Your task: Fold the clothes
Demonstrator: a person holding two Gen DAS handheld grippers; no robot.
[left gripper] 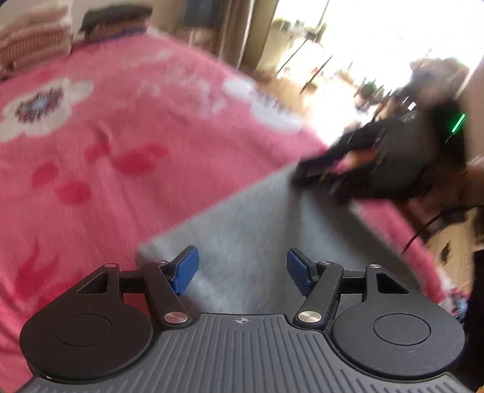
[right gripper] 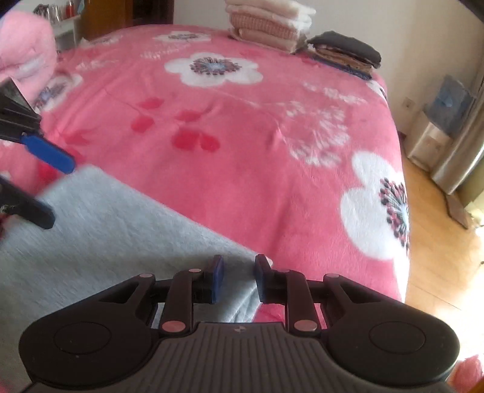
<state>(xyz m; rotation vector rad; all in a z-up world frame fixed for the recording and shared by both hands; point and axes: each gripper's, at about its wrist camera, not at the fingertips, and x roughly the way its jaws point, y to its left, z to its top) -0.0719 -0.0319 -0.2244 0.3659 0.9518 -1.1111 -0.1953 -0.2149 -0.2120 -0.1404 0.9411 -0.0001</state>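
Observation:
A grey garment (left gripper: 257, 226) lies flat on a pink flowered blanket (left gripper: 121, 151). My left gripper (left gripper: 242, 269) hovers over its near edge, open, blue pads wide apart and nothing between them. Blurred at the garment's far corner is my right gripper (left gripper: 320, 172). In the right wrist view the grey garment (right gripper: 106, 235) fills the lower left. My right gripper (right gripper: 239, 278) sits over its corner, pads a narrow gap apart with grey cloth showing in the gap. The left gripper (right gripper: 59, 193) shows open at the left edge, above the garment's other end.
Folded beige clothes (right gripper: 269, 27) and a dark folded pile (right gripper: 348, 51) stand at the bed's far edge. A pink fluffy bundle (right gripper: 24, 45) lies at the far left. The blanket (right gripper: 257, 151) ends at the right, with wooden floor (right gripper: 438, 241) and a metal cabinet beyond.

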